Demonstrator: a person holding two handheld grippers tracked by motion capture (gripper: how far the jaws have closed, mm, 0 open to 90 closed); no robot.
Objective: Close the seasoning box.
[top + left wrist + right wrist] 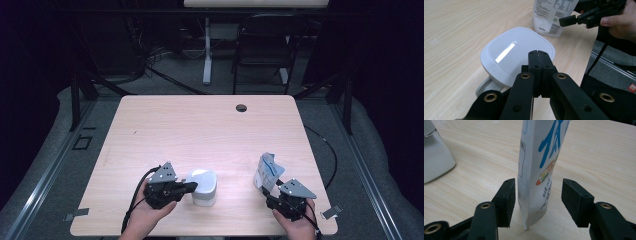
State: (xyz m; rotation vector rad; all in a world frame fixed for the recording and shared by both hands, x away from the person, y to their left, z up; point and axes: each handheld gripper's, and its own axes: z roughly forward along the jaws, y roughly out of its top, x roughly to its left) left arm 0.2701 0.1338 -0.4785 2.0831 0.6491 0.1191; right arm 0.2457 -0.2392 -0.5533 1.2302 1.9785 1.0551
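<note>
Right gripper [537, 202] open around upright pouch [541, 170]; left gripper [539, 53] closed

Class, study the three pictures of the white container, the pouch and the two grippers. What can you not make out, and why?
- White container, left gripper view: its near side is hidden behind the shut left gripper.
- Pouch, right gripper view: the top is cut off by the upper edge.
- Pouch print, high view: too small to read.
- Right gripper: whether the left pad touches the pouch is unclear.

Dark room, grey floor [45, 165], folding chair [262, 45] behind table [200, 125]
</note>
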